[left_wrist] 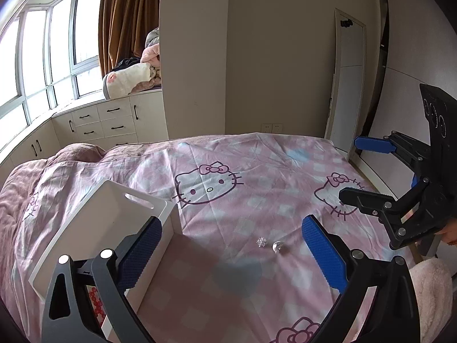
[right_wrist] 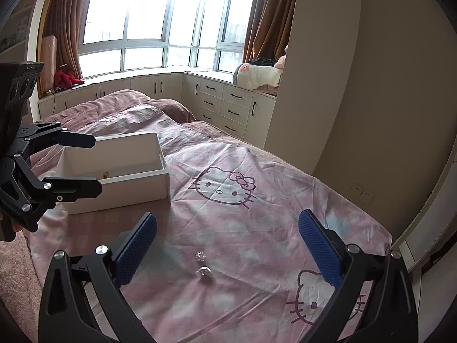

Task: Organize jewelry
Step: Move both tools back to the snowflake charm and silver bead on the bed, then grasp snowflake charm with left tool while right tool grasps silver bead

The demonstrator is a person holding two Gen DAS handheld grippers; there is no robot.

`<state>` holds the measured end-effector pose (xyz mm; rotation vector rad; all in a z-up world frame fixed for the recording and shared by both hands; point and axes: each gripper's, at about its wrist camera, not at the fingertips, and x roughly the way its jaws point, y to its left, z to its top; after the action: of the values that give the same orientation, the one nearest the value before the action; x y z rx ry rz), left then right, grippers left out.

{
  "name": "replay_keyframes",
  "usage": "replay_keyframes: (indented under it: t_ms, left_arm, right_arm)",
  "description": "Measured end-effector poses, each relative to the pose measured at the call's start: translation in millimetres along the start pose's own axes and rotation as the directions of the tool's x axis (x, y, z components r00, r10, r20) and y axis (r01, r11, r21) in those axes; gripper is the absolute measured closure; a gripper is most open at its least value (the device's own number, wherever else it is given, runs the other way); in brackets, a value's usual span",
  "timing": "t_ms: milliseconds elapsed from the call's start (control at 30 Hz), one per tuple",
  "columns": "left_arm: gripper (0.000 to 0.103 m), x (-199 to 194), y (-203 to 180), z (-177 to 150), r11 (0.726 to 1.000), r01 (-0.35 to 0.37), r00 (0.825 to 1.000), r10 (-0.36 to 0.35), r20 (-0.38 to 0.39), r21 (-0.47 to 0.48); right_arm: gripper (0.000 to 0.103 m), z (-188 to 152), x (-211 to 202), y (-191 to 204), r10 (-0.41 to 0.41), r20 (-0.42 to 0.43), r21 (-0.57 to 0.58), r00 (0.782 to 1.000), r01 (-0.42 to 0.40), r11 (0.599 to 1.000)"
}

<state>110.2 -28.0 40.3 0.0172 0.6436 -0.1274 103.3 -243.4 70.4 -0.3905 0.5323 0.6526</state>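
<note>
Both empty: left gripper (left_wrist: 231, 257) and right gripper (right_wrist: 227, 254), jaws spread wide. Below, on bed (right_wrist: 257, 171), two small sparkly jewelry pieces (right_wrist: 200, 255) beside white box (right_wrist: 114, 194).

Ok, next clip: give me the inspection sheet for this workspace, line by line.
Surface: bed with pink cartoon-cat sheet, wrinkled.
Job's things: white box on the sheet, open top; red beads and a small gold piece inside. Snowflake-shaped crystal piece and round silver piece lie loose on the sheet, close together, apart from the box.
Clutter: nothing seen on the sheet.
Grippers: left claw open, empty, one finger over the box; right claw open, empty, above the two loose pieces.
Cables: nothing seen.
Surroundings: bay window, brown curtains, drawers, folded blankets, leaning mirror.
</note>
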Motion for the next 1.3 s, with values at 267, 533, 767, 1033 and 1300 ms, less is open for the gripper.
replay_keyframes:
  t_ms: [267, 533, 767, 1033, 1300]
  left_arm:
    - [0.004, 57, -9, -21, 0.999, 0.019, 0.999, -0.017, -0.033, 0.048]
    - [0.004, 105, -15, -40, 0.992, 0.113, 0.990, -0.108, -0.091, 0.054]
    - [0.005, 142, -9, -45, 0.989, 0.147, 0.980, -0.146, -0.133, -0.008]
    - [0.024, 185, -2, -56, 0.976, 0.195, 0.955, -0.211, -0.208, -0.091]
    - [0.037, 214, -1, -71, 0.980, 0.183, 0.940, -0.196, -0.280, -0.072]
  right_arm:
    - [0.022, -49, 46, 7, 0.033, -0.148, -0.032, 0.988, -0.039, 0.999]
    - [0.042, -89, 96, 15, 0.121, -0.265, -0.015, 0.957, -0.130, 0.991]
    - [0.051, -108, 128, 13, 0.130, -0.330, 0.016, 0.935, -0.132, 0.991]
    - [0.054, -117, 150, 13, 0.157, -0.346, 0.044, 0.925, -0.151, 0.988]
    - [0.060, -119, 162, 12, 0.164, -0.329, 0.055, 0.930, -0.154, 0.986]
